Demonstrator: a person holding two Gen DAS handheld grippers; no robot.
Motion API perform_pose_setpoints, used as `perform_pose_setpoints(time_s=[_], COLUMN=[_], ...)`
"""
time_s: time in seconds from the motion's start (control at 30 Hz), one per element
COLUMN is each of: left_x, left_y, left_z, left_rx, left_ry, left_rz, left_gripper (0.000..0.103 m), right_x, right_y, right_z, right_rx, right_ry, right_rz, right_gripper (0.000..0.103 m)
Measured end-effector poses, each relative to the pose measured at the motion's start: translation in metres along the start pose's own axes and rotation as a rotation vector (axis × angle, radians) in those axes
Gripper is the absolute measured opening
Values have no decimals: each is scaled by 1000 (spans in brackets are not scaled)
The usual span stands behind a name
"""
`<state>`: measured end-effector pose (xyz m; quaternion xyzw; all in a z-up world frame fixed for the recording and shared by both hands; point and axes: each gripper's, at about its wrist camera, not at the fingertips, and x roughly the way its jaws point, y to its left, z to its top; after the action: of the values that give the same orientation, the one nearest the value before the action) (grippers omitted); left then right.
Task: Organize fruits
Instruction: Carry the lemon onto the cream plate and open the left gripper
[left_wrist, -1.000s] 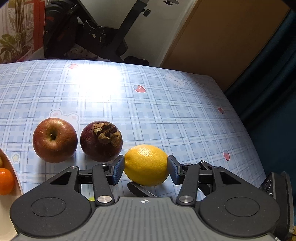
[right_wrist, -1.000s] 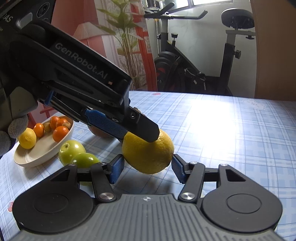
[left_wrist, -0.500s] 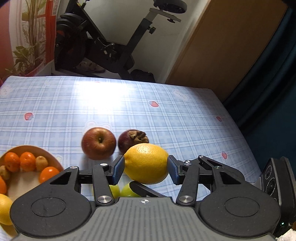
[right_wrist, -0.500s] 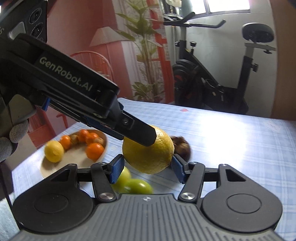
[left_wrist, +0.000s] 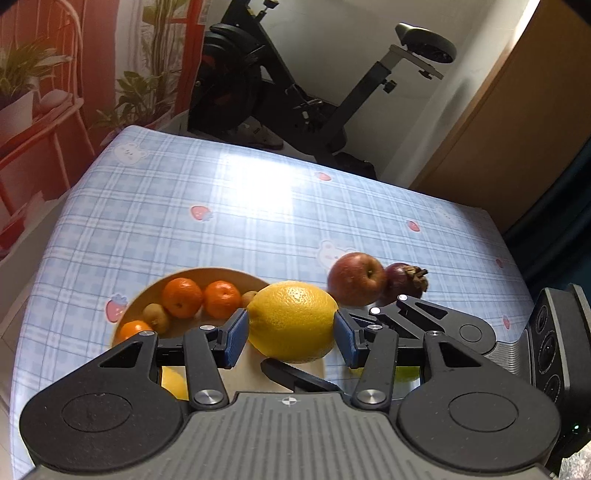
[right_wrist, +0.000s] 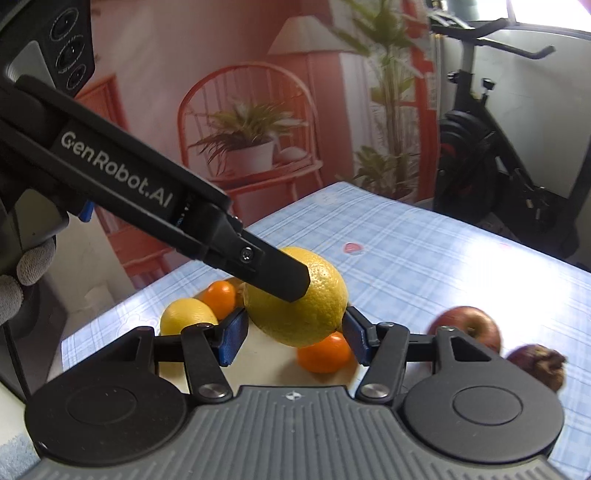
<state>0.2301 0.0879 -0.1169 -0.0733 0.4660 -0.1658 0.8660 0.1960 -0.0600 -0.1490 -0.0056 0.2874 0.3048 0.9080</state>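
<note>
1. Both pads of the left hand-held gripper (left_wrist: 290, 329) pinch the large lemon (left_wrist: 292, 320), up above the bowl (left_wrist: 147, 295).
2. The right hand-held gripper (right_wrist: 293, 334) brackets that lemon; contact unclear.
3. "GenRobot.AI" reads white along the left tool's body.
4. The apple (left_wrist: 356, 278) sits on the counter (left_wrist: 258, 206).

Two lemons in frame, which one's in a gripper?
The larger lemon, clamped between the left gripper pads above the plate. The smaller lemon lies on it.
</note>
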Motion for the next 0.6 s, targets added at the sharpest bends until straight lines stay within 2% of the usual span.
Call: perform_pose_setpoints(time_s=[0.2,0.47,0.6], left_x=[11,21,25], left_y=[39,54,56], left_z=[-5,-9,-10], left_rx=[-76,-105,-86], left_ry=[39,48,55], left_rz=[12,19,36], left_gripper=[53,52,51], right_x=[49,79,85], right_y=[19,13,13], right_z=[0,4,4], right_rx=[-37,9,19], right_ry=[87,125,141], right_rz=[14,22,22], right_gripper=[59,59,59])
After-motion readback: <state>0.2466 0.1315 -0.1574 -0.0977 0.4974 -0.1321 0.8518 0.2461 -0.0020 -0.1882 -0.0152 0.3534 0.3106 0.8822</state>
